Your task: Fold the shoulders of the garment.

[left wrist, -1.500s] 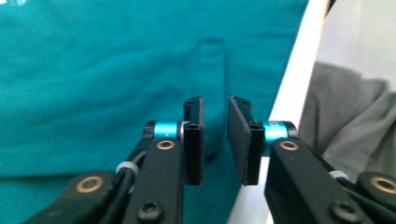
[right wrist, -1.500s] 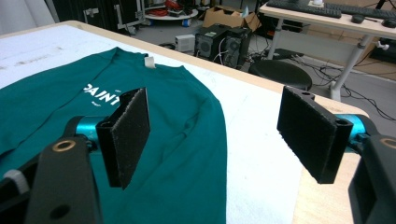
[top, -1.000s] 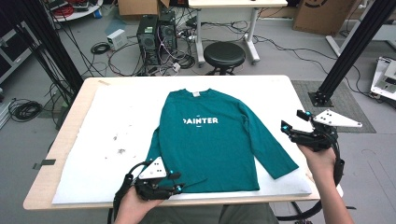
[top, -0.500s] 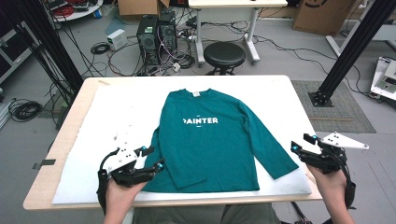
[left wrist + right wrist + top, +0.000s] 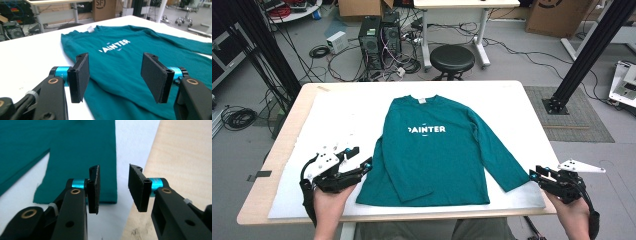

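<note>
Table (image 5: 532,115): wooden top under a white cover sheet (image 5: 337,125). The cover stops short of the right edge, and bare wood shows at 3 o'clock in the right gripper view.

Teal long-sleeved shirt (image 5: 437,150): laid flat, front up, at the centre of the table, collar toward 12 o'clock, hem toward 6 o'clock. Its left sleeve (image 5: 387,170) lies folded in along the body; its right sleeve (image 5: 502,160) runs out toward 4 o'clock, the cuff (image 5: 77,195) ending near the cover's edge.

My left hand-held gripper (image 5: 357,167): at 8 o'clock of the shirt, jaws standing wide, having just been opening. Nothing is pinched between them; the shirt's near corner lies below and beyond the pads.

My right hand-held gripper (image 5: 534,175): at 4 o'clock, jaws partly open and just been closing, with nothing yet gripped. The cuff's edge lies under the gap, nearer the left pad.

Risks, as I judge them:
- The right jaws could shut beside the cuff rather than on it, because the fabric lies off to one side of the gap.
- They could pinch the white cover along with the cuff, since both lie flat together; lifting would then drag the sheet and disturb the shirt.
- The left jaws, coming down wide, could catch both the folded sleeve and the body layer, bunching the hem.
</note>
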{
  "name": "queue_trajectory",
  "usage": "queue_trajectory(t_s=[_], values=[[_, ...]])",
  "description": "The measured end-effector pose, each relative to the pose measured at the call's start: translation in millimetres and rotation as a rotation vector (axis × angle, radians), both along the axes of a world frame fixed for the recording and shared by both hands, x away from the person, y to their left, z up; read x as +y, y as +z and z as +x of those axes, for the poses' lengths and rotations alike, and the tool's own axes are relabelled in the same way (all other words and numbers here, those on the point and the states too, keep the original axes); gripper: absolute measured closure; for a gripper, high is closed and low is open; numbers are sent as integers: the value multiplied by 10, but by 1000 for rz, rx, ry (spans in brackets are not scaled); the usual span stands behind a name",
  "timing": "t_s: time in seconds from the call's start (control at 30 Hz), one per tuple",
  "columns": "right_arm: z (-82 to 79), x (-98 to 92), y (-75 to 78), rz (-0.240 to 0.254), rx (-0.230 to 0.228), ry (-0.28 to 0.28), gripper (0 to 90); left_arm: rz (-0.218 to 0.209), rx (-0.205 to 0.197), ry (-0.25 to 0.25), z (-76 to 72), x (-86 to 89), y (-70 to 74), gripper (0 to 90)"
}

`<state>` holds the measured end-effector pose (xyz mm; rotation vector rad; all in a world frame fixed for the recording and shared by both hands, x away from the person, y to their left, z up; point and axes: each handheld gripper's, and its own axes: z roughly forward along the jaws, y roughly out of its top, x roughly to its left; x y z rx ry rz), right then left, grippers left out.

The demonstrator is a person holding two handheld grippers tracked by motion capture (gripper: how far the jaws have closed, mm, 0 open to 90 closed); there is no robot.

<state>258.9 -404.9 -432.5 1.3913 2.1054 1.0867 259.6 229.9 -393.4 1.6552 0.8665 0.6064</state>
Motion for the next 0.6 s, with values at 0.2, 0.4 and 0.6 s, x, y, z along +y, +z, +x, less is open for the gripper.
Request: queue_trajectory(t_s=[0.2, 0.4, 0.6], values=[[16, -37, -81, 16, 47, -15, 655, -9, -3, 17, 31, 51, -1, 399], [46, -39, -138, 29, 88, -9, 656, -15, -5, 20, 43, 65, 6, 399], [78, -36, -174, 31, 122, -6, 708, -9, -2, 20, 43, 71, -5, 399]])
